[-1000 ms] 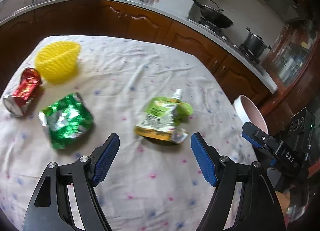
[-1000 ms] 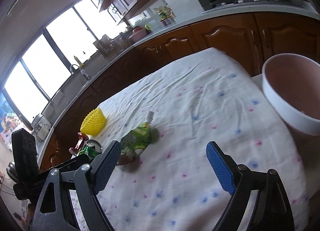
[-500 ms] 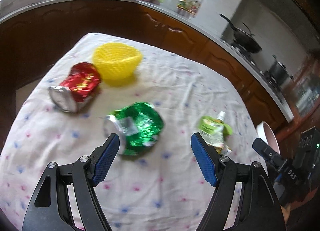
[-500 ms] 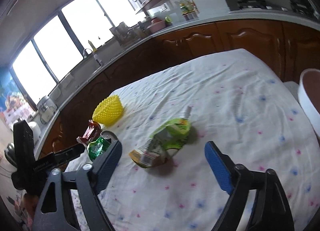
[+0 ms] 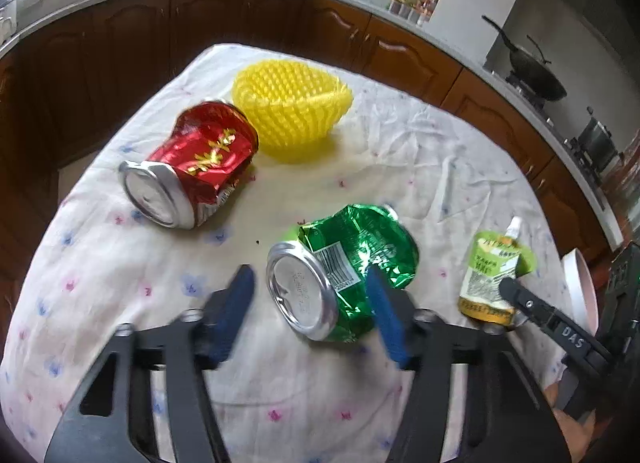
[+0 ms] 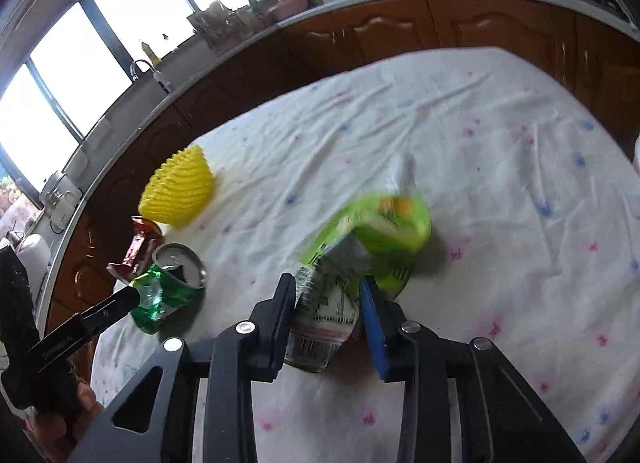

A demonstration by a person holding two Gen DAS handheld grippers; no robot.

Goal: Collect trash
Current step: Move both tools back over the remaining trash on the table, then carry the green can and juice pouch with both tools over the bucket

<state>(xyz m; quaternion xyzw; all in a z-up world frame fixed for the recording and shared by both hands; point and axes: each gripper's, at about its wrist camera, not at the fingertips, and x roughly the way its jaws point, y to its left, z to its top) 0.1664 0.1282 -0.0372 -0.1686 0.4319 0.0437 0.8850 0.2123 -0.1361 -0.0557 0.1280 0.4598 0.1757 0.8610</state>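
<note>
On the cloth-covered counter (image 5: pixel 400 151), from left to right, lie a crushed red can (image 5: pixel 192 167), a yellow mesh cup (image 5: pixel 292 103), a crushed green can (image 5: pixel 344 267) and a green drink pouch (image 5: pixel 492 275). Left tongs (image 5: pixel 308 315) have just been closing around the green can: one pad touches it, the other stands just clear. Right tongs (image 6: pixel 328 315), also just closing, are clamped on the pouch's (image 6: pixel 332 303) lower end.

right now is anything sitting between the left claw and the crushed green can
Nothing visible. The crushed green aluminium can already lies between the left claw's closing blue pads; the crushed red can and yellow foam net cup sit farther back.
</note>
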